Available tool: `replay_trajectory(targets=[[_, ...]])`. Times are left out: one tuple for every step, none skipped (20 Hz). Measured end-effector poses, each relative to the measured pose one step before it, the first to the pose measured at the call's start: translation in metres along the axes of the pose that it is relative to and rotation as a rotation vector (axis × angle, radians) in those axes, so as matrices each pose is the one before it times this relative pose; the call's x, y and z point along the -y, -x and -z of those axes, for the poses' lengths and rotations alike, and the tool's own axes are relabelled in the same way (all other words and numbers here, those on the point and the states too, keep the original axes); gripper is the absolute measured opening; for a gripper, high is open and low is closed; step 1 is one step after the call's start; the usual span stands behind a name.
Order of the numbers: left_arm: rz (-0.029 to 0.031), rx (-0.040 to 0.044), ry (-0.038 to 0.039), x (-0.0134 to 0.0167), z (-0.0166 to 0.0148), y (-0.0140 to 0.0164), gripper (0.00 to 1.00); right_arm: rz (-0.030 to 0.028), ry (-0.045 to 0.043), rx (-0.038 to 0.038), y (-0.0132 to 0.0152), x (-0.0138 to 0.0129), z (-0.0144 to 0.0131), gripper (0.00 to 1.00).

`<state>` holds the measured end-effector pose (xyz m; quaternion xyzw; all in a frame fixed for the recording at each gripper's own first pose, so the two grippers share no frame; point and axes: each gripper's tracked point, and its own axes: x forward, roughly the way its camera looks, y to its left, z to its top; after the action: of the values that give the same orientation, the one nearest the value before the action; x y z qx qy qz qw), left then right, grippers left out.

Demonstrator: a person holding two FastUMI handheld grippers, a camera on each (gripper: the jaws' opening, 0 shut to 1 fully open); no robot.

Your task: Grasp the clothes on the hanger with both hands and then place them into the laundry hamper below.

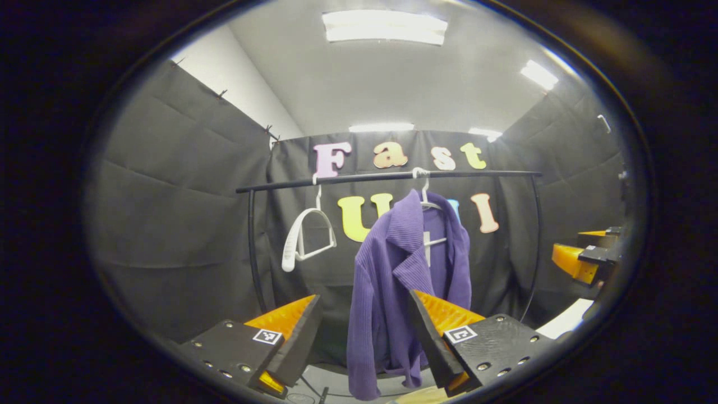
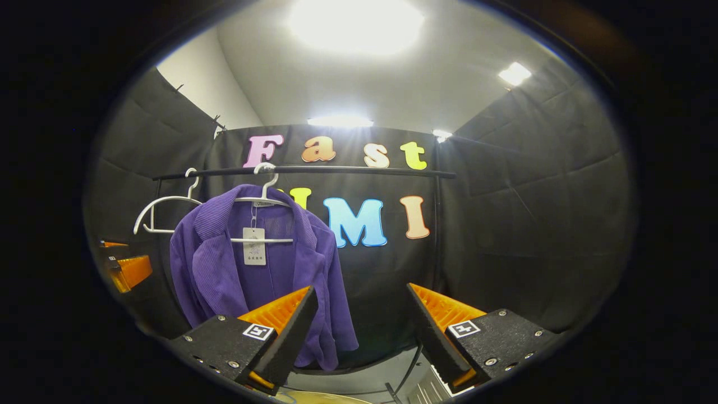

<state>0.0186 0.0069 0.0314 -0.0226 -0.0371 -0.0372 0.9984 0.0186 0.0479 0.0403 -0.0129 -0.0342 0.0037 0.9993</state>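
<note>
Purple jacket (image 1: 392, 280) hangs on a white hanger (image 1: 427, 197) from the black rail (image 1: 387, 177), not grasped.

Left gripper view: left tongs (image 1: 364, 331) spread apart, nothing between the fingers touching them; the jacket sits beyond the gap, its lower half framed by the two fingers. A second, empty white hanger (image 1: 307, 235) hangs to the left on the same rail, turned nearly edge-on. Right tongs (image 1: 583, 261) show at the far right edge, side-on; cannot tell their gap from here. A pale slab (image 1: 566, 320) sits low right, too cut off to identify.

Right gripper view: right tongs (image 2: 362, 331) also spread apart, empty, aimed at the booth wall right of the jacket (image 2: 252, 269); jacket is behind the left finger. From this angle the jacket's open front shows, with a white tag (image 2: 254, 246) hanging inside and the hanger's crossbar (image 2: 263, 240) visible. Empty hanger (image 2: 162, 210) shows face-on at left. Left tongs (image 2: 129, 269) peek in at the left edge. A pale rounded rim (image 2: 331, 397) shows at the bottom edge; can't tell what it is.
</note>
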Motion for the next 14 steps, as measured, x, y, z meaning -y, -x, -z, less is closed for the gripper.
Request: replay_trajectory(targets=[[0.01483,0.00487,0.01013,0.00365,-0.00293,-0.00319,0.89,-0.00339,-0.00759,0.00249,-0.00212,-0.00339,-0.00196,0.96],[0.01000,0.00157,0.00854,0.00425,-0.00241,-0.00314,0.94,-0.00655,-0.01221,0.00083,-0.00434,-0.00437,-0.00223,0.96],[0.00442,-0.00148,0.00551,0.00315,-0.00270,-0.00315,0.94,-0.00916,-0.01573,-0.00054,-0.00373,-0.00318,-0.00213,0.96],[0.00234,0.00008,0.00349,0.00351,-0.00235,-0.00404,0.89,-0.01256,-0.01247,0.00207,-0.00438,-0.00329,-0.00248,0.97],[0.00316,0.00408,0.00269,0.00421,-0.00420,-0.00406,0.89,-0.01238,-0.00591,0.00954,-0.00587,-0.00185,-0.00327,0.96],[0.00384,0.00562,0.00289,0.00596,-0.00277,-0.00366,0.89,-0.00953,0.00059,0.00801,-0.00640,-0.00061,-0.00388,0.96],[0.00553,0.00153,0.00173,0.00697,-0.00187,-0.00459,0.94,-0.00695,0.00003,0.00582,-0.00731,0.00060,-0.00303,0.96],[0.00032,-0.00097,-0.00001,0.00667,-0.00007,-0.00404,0.94,-0.01182,-0.00489,0.00349,-0.00876,-0.00072,-0.00225,0.96],[-0.00712,0.00090,-0.00012,0.00651,-0.00121,-0.00448,0.89,-0.01787,-0.00834,0.00457,-0.00938,-0.00225,-0.00151,0.96],[-0.01067,0.00079,-0.00157,0.00575,0.00118,-0.00397,0.89,-0.01749,-0.00993,0.00532,-0.00924,-0.00239,-0.00046,0.96],[-0.01417,-0.00628,-0.00198,0.00602,0.00191,-0.00317,0.89,-0.01824,-0.01064,0.00006,-0.01006,-0.00058,-0.00020,0.96],[-0.00813,-0.00593,-0.00192,0.00801,0.00347,-0.00396,0.89,-0.02244,-0.01160,-0.00183,-0.00888,-0.00208,0.00105,0.94],[-0.00163,-0.00272,-0.00475,0.00814,0.00144,-0.00381,0.89,-0.02159,-0.00855,-0.00068,-0.00985,-0.00154,0.00050,0.96],[-0.00443,-0.00015,-0.00985,0.00687,0.00076,-0.00544,0.89,-0.01738,-0.00668,-0.00274,-0.00960,-0.00043,0.00114,0.94]])
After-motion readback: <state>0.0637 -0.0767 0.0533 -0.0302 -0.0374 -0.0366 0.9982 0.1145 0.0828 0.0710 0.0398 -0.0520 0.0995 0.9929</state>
